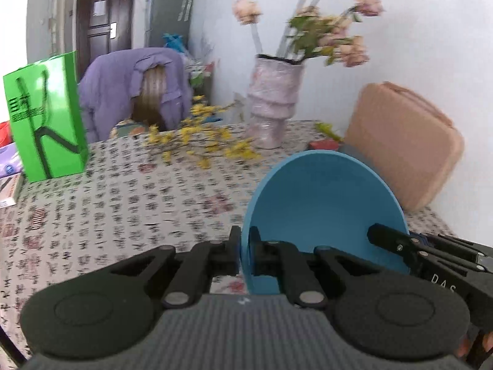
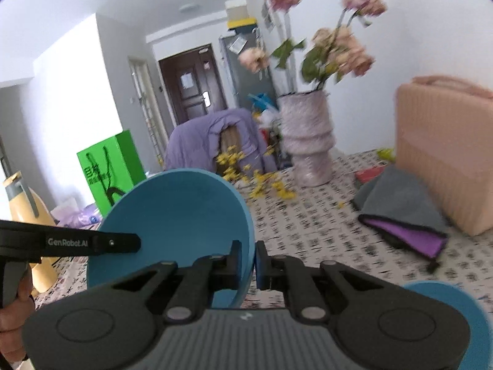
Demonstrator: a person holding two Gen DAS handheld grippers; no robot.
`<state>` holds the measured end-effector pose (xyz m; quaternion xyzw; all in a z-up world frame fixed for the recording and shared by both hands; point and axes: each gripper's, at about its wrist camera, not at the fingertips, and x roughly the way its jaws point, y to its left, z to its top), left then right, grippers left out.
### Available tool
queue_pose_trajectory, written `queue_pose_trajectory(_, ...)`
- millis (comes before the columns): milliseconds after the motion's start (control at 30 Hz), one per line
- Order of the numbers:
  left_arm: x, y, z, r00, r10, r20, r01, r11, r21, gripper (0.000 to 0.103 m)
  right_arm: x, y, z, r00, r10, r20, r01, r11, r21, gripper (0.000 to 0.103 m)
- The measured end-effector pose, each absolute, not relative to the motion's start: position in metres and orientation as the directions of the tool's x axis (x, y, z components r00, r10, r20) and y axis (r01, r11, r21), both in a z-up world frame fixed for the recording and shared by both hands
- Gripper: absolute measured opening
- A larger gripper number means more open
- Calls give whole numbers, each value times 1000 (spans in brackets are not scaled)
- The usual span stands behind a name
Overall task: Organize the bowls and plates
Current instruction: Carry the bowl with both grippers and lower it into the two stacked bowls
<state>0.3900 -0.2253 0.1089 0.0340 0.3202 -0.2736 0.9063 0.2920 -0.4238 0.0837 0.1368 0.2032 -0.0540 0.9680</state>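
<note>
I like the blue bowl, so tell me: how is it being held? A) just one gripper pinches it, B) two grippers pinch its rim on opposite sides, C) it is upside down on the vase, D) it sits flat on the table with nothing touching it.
B: the left gripper pinches one side of the blue bowl rim, and the right gripper pinches the other side, with the bowl tilted above the table.

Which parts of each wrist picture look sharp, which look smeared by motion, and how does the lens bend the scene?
Left wrist view: the left claw and round blue plastic bowl are crisp; the patterned tablecloth and pink flowers in the ribbed pale vase smear. Right wrist view: the right claw is sharp, the grey and purple cloth soft; walls curve, corners go dark.
</note>
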Motion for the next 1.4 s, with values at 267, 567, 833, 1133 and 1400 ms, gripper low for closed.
queue_pose_trajectory(267,350,-293,110,566,-575,-592,626,766,-146,6,226,-476,95,887,-171,-428,279,939,203,8)
queue_pose_trajectory(567,324,-359,90,460,-622,-634,680,706,-198,6,187,-539,89,824,-186,-534,336,921,198,9)
queue_pose_trajectory(833,317,-388,71,412,-596,-689,689,699,-192,6,183,-566,69,780,-165,-604,363,905,222,9)
queue_pose_trajectory(1133,324,-401,56,395,-549,-736,684,711,-163,7,190,-572,52,764,-137,-631,367,896,249,12)
queue_pose_trajectory(1400,318,-400,55,429,-540,-724,694,710,-118,64,190,-570,52,767,-180,-616,383,899,214,46)
